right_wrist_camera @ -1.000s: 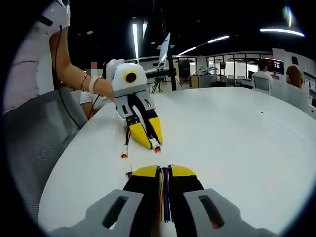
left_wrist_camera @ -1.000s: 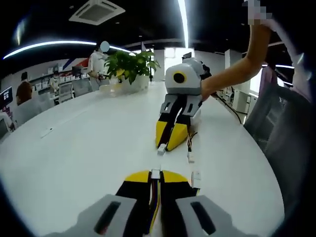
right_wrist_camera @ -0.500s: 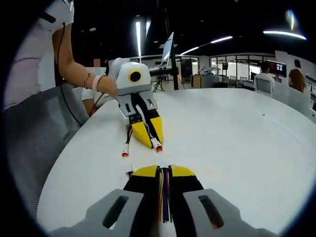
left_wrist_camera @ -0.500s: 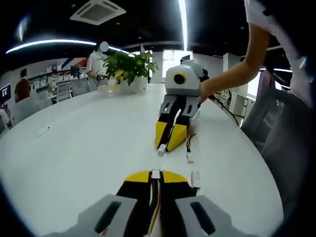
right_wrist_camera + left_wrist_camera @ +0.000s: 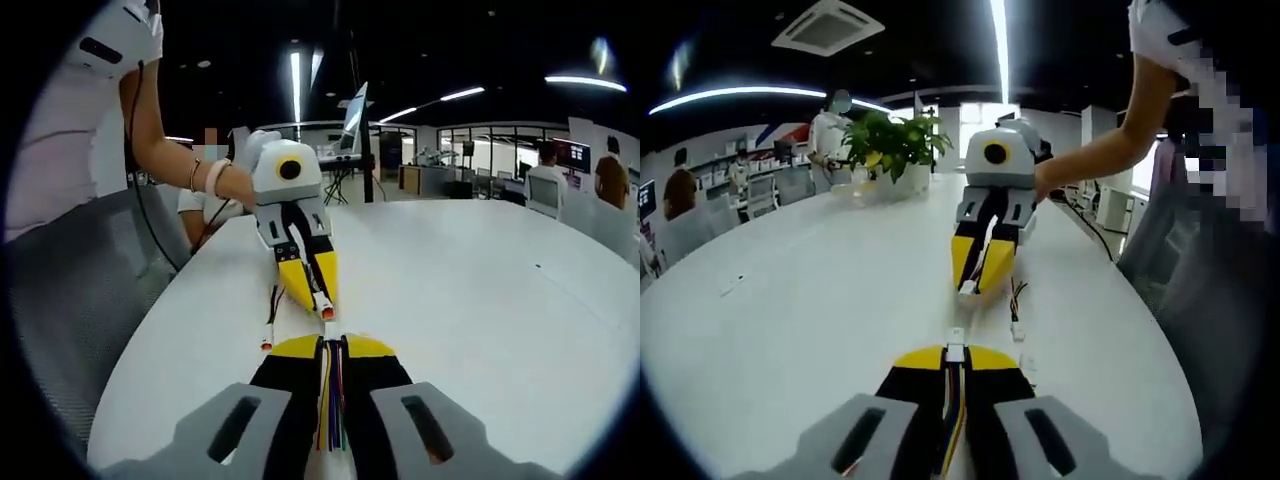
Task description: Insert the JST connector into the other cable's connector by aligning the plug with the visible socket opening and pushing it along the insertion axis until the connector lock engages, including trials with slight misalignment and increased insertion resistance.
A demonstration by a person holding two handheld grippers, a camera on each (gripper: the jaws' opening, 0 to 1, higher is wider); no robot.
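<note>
Cables are clamped between the closed jaws of each tool, left tool (image 5: 955,362) and right tool (image 5: 331,352), so the white connector (image 5: 955,350) faces the red-tipped plug (image 5: 324,311) nose-to-nose above the tabletop (image 5: 820,290) for alignment.

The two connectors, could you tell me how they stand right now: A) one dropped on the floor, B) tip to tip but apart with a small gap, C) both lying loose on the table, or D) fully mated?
B: in the left gripper view the left gripper holds its white connector short of the right gripper's connector, with bare table between them.
</note>
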